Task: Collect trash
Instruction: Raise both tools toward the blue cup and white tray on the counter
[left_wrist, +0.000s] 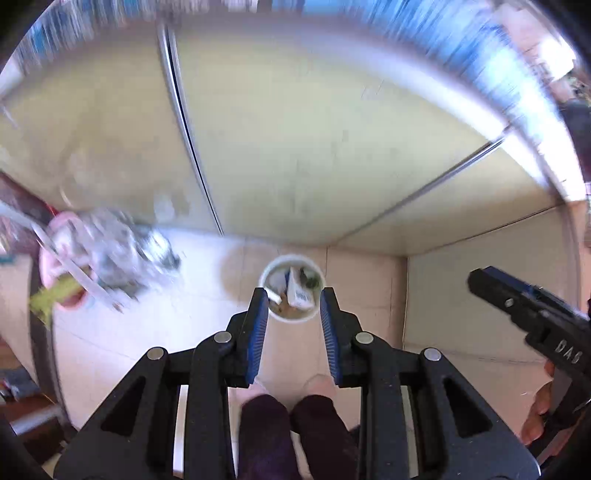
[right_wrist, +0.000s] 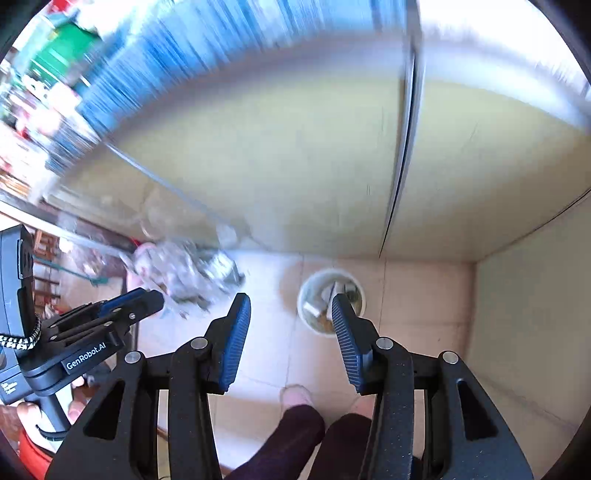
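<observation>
A pale tiled floor (left_wrist: 155, 332) meets a run of yellowish cabinet panels (left_wrist: 295, 147) with dark seams, which closes off the upper half of both wrist views; the far background is smeared into blue streaks and cannot be read. The person stands on the tiles, with dark trouser legs (left_wrist: 291, 435) and light slippers showing at 6 o'clock in each view.

The task's thing, a small round white waste bin (left_wrist: 291, 291), stands upright on the floor close to the foot of the cabinets. It holds a white carton (left_wrist: 298, 291) on end, a pale scrap and some dark bits, so part of the collecting looks done. In the left wrist view the bin sits at dead centre; in the right wrist view it (right_wrist: 314, 299) lies just to 1 o'clock of centre.

The left gripper (left_wrist: 293, 308) hangs well above the bin with its blue-padded fingers (left_wrist: 258, 325) at a moderate gap and nothing between them; the bin seen in that gap lies far below, untouched. The right gripper (right_wrist: 290, 314) is spread wider and also carries nothing. Both point down at the bin, probably because it is the drop point.

At 9 o'clock in the left view lies a blurred heap of crumpled grey-white wrapping (left_wrist: 122, 251) beside a pink plastic basin (left_wrist: 61, 273). It looks like the remaining trash, though blur hides what it is.
</observation>
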